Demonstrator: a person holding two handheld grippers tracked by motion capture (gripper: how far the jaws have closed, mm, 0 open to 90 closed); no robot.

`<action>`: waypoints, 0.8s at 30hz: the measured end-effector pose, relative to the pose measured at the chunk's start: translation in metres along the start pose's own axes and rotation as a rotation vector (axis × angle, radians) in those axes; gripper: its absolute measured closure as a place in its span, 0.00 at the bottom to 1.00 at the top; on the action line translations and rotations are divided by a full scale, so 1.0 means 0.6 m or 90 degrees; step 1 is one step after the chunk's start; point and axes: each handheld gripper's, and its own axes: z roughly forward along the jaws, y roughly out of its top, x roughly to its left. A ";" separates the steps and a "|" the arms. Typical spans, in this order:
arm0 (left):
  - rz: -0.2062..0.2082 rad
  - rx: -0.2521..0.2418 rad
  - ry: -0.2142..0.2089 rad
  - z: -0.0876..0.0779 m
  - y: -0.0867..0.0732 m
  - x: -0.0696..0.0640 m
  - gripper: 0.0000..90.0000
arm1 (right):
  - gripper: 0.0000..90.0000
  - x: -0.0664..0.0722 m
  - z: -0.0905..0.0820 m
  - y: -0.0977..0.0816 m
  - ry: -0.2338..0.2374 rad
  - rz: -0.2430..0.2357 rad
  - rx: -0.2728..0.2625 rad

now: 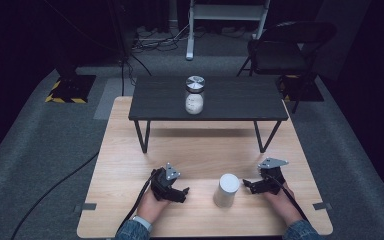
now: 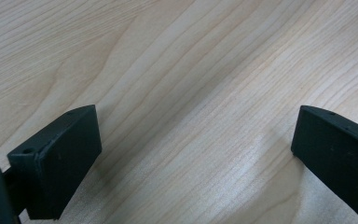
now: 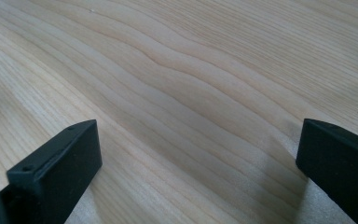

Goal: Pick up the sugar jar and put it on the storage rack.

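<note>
White cup [image 1: 227,189] upright near the table's [image 1: 130,165] near edge, between left gripper [image 1: 182,193] and right gripper [image 1: 248,185], touching neither. Both sets of jaws spread wide and empty over bare wood, as in each gripper view [image 2: 191,154] [image 3: 198,163]. Possibly inverted; top hard to read from above. Jar [image 1: 194,95] far off on dark shelf [image 1: 240,100]. Risk: tall light body tipped by one-sided push, or squeezed out of round by overtight closure.
</note>
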 end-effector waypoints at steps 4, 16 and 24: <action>-0.002 0.001 0.002 0.000 0.001 -0.001 0.01 | 0.00 0.000 0.000 0.000 0.000 0.000 0.000; -0.006 0.000 0.002 0.001 0.000 0.000 0.00 | 0.00 0.000 0.000 0.000 0.000 0.000 0.000; -0.006 0.001 0.002 0.001 0.000 0.000 0.00 | 0.00 0.000 0.000 0.000 0.000 0.000 0.000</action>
